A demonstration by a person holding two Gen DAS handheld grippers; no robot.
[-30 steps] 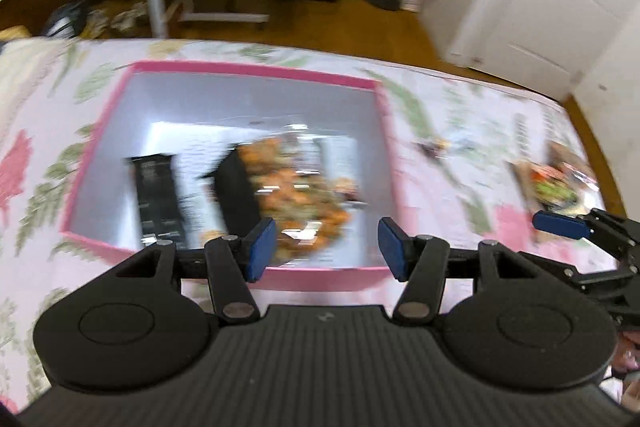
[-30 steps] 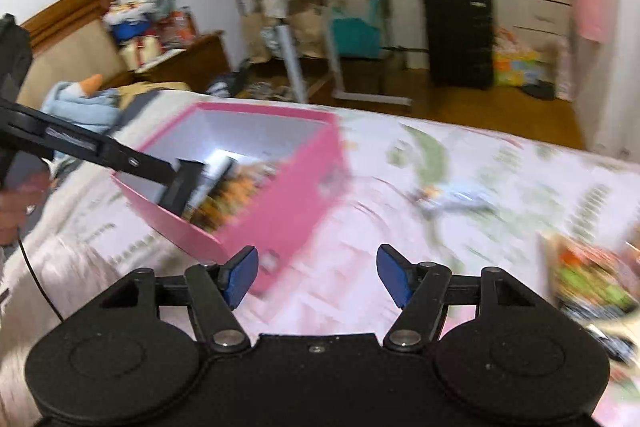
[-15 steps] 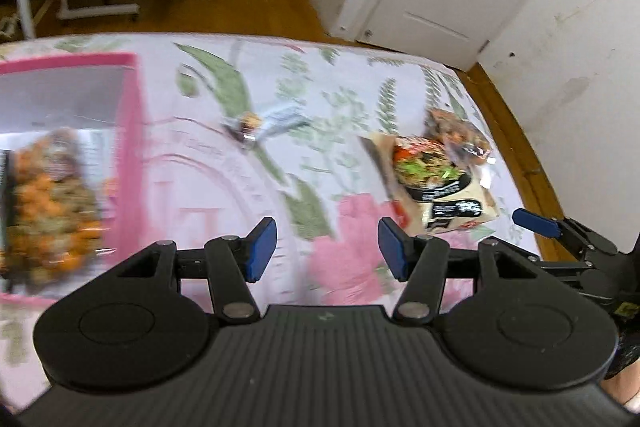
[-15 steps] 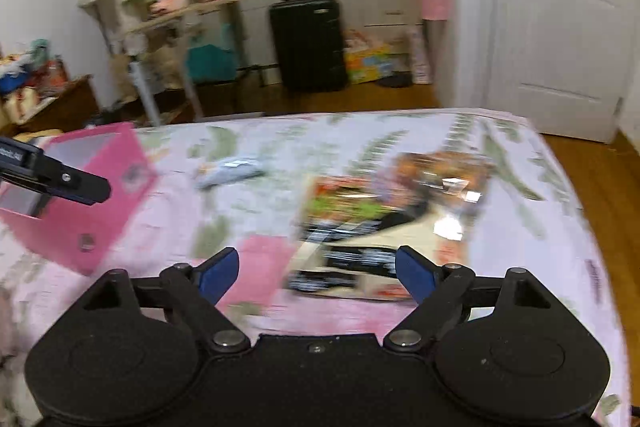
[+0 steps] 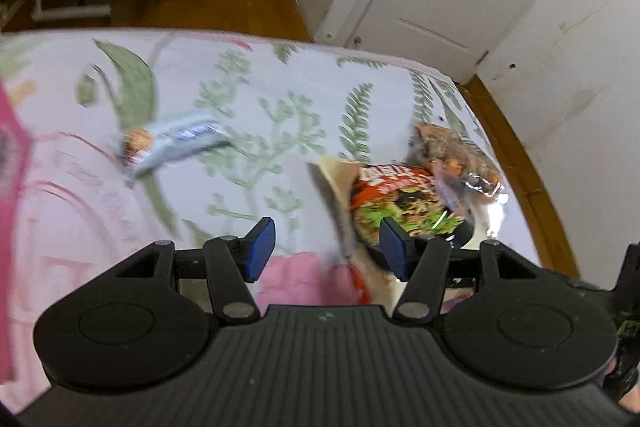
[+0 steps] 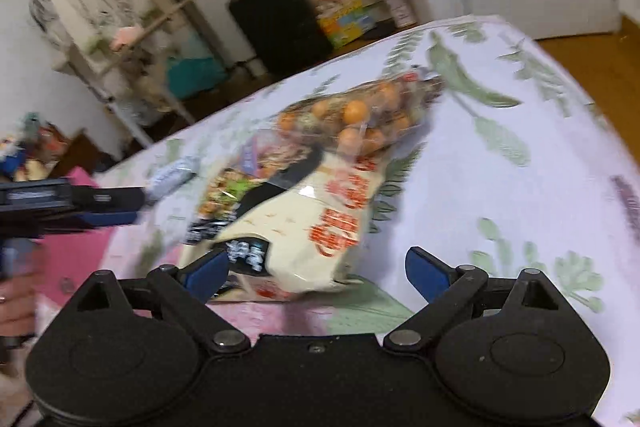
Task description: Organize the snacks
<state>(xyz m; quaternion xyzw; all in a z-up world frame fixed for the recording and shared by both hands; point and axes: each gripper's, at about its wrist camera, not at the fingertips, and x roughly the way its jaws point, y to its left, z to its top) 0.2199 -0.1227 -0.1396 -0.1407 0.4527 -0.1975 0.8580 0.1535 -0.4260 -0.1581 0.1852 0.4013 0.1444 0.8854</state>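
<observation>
Now both grippers empty. Right gripper [image 6: 314,273] fingers just opening, spread wide; cream noodle packet [image 6: 320,227] lies on the bed [image 6: 500,167] just ahead, its near end between them, untouched. Clear bag of orange snacks [image 6: 356,119] overlaps its far end. Left gripper [image 5: 326,247] fingers part-open, packet by its right finger. Packet judged light, crinkly, slippery, contents brittle; pinch near edge gently.

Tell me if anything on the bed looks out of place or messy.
Nothing is spilled or torn. The clear bag of orange snacks lies overlapping the cream noodle packet, and a small silver wrapper sits apart on the floral bedspread.
</observation>
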